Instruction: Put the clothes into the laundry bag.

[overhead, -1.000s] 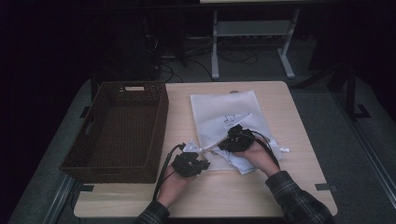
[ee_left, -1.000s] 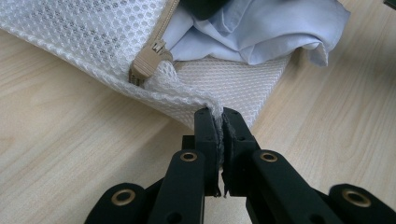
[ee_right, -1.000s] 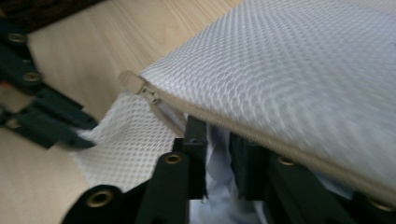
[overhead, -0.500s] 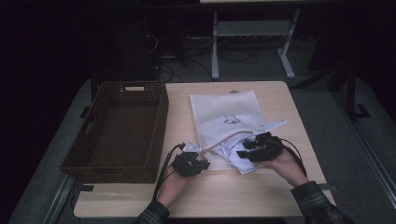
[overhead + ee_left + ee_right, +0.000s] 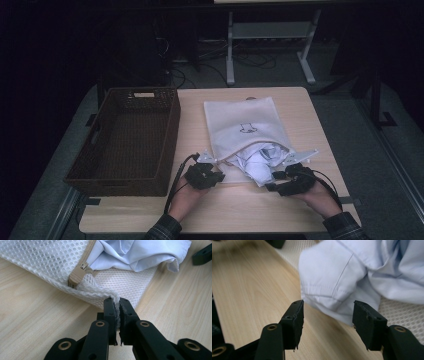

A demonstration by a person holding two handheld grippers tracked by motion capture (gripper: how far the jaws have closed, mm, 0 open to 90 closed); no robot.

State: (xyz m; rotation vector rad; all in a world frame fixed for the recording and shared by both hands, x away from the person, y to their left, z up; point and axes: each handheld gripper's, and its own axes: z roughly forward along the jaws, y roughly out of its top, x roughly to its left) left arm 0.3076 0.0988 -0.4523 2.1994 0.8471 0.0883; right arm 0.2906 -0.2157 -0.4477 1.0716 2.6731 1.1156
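In the high view, a white mesh laundry bag (image 5: 245, 125) lies flat on the light wooden table (image 5: 195, 120), its open zippered mouth toward the near edge, with a crumpled pale blue shirt (image 5: 260, 161) spilling out of it. A dark brown woven basket (image 5: 127, 137) sits empty along the table's left edge. The left gripper (image 5: 212, 176) rests at the bag's near left corner. The right gripper (image 5: 274, 181) has swung from over the bag a second ago out to the near right side, and now sits just beside the shirt's protruding end. That shift suggests the mouth has been opened and the next job is drawing the shirt out, probably toward the basket.

In the left gripper view, the jaws are closed tight on a fold of the mesh bag's corner (image 5: 113, 295), just below the tan zipper pull (image 5: 78, 275), pinning the bag down.

In the right gripper view, the jaws stand wide apart and hold nothing; a stitched cuff or hem of the shirt (image 5: 329, 282) lies just ahead, between them.

Bare table runs along the near edge and between bag and basket, leaving free room to pull the shirt back and leftward.
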